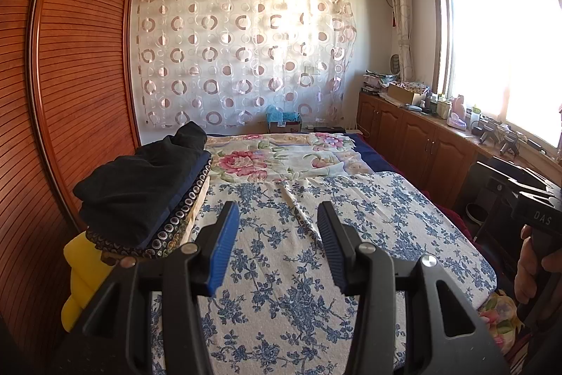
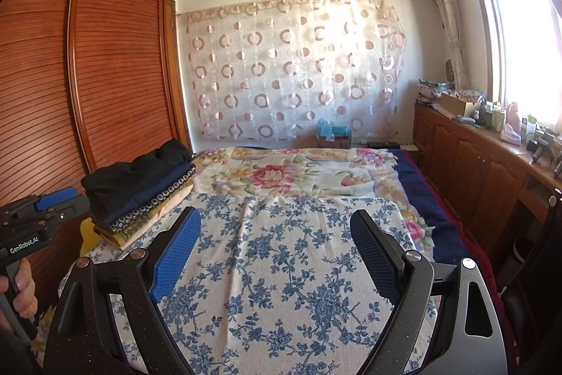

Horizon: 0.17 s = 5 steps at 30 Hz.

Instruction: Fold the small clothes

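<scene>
Clothes: a stack of folded clothes (image 1: 147,185) sits at the left edge of the bed, against the slatted wardrobe (image 1: 80,65); no loose, unfolded garment can be made out in either view.
Stack makeup: a black garment on top, slightly rumpled at its far end; dark blue beneath it; then a layer edged with pale rings; yellowish fabric at the bottom.
Long axis: the stack runs away from the cameras, along the bed's left edge.
Direction from the jaws: ahead and to the left of both grippers, well apart from the right one.
Nearer hand: the left gripper (image 1: 277,234), by appearance; its left finger stands just beside the stack's near corner, not touching.
Left jaws: partly spread, nothing between the blue pads.
Right jaws: the right gripper (image 2: 275,245) is spread wide and empty.
Work surface: a blue floral cloth (image 2: 288,262) lies flat under both grippers, creased near its far middle, over a pink floral sheet (image 2: 281,171).
Likely step: any reach for the stack would go leftward, the left hand best placed.
</scene>
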### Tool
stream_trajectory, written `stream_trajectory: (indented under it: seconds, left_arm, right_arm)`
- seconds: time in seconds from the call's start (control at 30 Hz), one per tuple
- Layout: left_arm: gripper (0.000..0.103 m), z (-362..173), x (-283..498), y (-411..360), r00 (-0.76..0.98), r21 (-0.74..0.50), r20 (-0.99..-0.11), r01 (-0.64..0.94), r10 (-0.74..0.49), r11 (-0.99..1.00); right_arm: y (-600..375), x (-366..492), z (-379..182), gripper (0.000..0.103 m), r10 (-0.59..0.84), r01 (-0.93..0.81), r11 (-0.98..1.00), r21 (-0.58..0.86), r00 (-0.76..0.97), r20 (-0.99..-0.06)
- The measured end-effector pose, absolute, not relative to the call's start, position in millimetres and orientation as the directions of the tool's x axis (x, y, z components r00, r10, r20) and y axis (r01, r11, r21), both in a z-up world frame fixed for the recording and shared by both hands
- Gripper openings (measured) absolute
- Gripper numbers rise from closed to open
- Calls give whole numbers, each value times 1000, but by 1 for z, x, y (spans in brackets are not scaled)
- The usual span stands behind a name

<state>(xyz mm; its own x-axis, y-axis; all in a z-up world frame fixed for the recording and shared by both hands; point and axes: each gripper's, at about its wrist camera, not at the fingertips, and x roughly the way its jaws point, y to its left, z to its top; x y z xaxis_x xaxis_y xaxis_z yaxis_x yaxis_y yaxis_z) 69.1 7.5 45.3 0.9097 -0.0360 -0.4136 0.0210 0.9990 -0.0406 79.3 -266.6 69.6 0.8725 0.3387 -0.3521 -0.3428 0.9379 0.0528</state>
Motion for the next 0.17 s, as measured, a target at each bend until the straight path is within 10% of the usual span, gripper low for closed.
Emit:
stream_trajectory:
  seconds: [0.17]
  left_arm:
    - [46, 47, 69, 7, 910, -40, -413, 20, -35, 999]
  right_arm:
    - [-267, 79, 69, 89, 340, -343, 938, 54, 872, -352]
